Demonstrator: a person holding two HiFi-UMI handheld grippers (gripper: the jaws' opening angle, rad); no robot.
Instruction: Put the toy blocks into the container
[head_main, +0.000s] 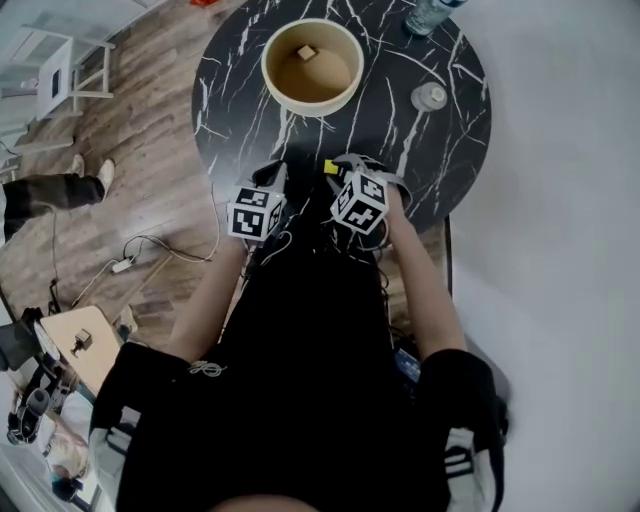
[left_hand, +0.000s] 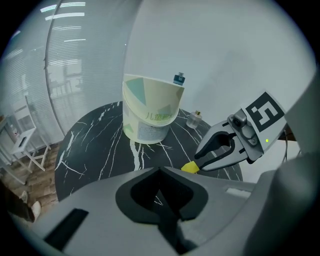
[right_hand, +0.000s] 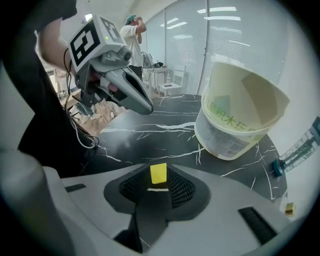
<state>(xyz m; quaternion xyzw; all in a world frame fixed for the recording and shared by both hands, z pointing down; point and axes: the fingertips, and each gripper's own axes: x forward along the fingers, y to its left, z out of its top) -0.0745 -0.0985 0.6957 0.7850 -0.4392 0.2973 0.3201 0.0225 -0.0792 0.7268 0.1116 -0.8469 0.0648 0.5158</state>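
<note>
A small yellow block (head_main: 330, 167) lies on the black marbled round table (head_main: 450, 150) near its front edge. My right gripper (head_main: 342, 168) is tilted down over it, open, and the yellow block (right_hand: 159, 173) sits between its ribbed pads (right_hand: 181, 189) without a visible squeeze. Seen from the left gripper view, that block (left_hand: 190, 167) is at the right gripper's tips (left_hand: 196, 165). My left gripper (head_main: 277, 172) hovers just left of it, shut and empty (left_hand: 162, 199). The cream bucket (head_main: 270, 60) stands at the table's far side with one pale block (head_main: 306, 52) inside.
A plastic bottle (head_main: 430, 15) and a small glass jar (head_main: 430, 96) stand at the table's far right. Cables (head_main: 140, 250), a white stool (head_main: 60, 70) and a person's feet (head_main: 90, 175) are on the wooden floor to the left. A person stands in the background (right_hand: 134, 37).
</note>
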